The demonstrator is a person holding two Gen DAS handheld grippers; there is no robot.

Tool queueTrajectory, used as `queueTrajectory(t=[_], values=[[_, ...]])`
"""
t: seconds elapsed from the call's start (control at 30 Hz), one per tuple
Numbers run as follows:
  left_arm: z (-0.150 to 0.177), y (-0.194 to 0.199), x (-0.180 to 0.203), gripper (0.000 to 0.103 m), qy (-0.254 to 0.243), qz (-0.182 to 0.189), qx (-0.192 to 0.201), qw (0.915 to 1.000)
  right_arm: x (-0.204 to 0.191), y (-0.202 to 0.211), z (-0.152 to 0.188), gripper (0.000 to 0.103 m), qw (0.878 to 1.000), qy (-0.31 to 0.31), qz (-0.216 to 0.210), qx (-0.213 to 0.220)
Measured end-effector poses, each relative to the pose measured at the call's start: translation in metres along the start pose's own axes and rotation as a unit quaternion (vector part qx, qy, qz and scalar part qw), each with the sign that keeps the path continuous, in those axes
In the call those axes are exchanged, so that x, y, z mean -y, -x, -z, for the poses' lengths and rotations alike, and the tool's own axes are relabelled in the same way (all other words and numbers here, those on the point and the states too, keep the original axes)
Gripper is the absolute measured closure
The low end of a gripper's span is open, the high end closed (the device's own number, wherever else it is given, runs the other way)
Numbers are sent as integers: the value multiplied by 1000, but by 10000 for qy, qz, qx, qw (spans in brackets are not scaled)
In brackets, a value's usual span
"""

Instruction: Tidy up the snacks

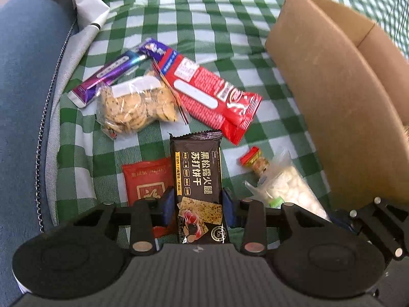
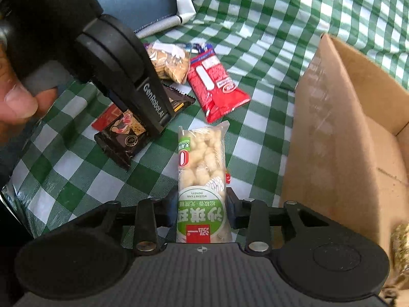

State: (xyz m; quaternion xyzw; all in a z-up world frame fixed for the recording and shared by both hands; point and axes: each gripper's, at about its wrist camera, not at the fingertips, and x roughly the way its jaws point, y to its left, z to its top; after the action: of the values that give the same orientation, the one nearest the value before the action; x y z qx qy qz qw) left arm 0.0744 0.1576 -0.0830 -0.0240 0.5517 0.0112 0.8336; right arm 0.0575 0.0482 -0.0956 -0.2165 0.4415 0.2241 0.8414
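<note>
My left gripper (image 1: 199, 208) is shut on a black soda-cracker packet (image 1: 196, 179), held above the green checked cloth; the packet also shows in the right wrist view (image 2: 127, 133). My right gripper (image 2: 202, 212) is shut on a clear packet of white puffed candy with a green label (image 2: 202, 168), also seen in the left wrist view (image 1: 288, 189). An open cardboard box (image 1: 332, 89) stands to the right, and shows in the right wrist view (image 2: 340, 128). On the cloth lie a red biscuit pack (image 1: 212, 94), a clear bag of crackers (image 1: 138, 105) and a purple packet (image 1: 112, 76).
A small red sachet (image 1: 148, 181) lies under my left gripper. A small red-capped snack (image 1: 255, 161) lies near the candy packet. White paper (image 1: 84, 5) and a blue-grey cushion (image 1: 23, 76) lie at the left. The checked cloth (image 2: 268, 25) stretches beyond the snacks.
</note>
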Motion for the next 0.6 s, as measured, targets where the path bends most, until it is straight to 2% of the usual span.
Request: queueTrajectory(t=[0.1, 0.27, 0.47, 0.6], values=[[0, 9, -2, 61, 75, 94, 186, 9998, -1, 8, 0, 65, 9999, 90, 48, 82], [-2, 34, 0, 61, 178, 297, 791, 9963, 1, 30, -8, 65, 9994, 96, 79, 311], [-3, 64, 0, 61, 404, 501, 1500, 9866, 18, 81, -30, 65, 9945, 83, 245, 1018], [-2, 82, 4, 61, 384, 543, 1961, 9783, 44, 115, -36, 65, 9872, 225, 417, 1521]])
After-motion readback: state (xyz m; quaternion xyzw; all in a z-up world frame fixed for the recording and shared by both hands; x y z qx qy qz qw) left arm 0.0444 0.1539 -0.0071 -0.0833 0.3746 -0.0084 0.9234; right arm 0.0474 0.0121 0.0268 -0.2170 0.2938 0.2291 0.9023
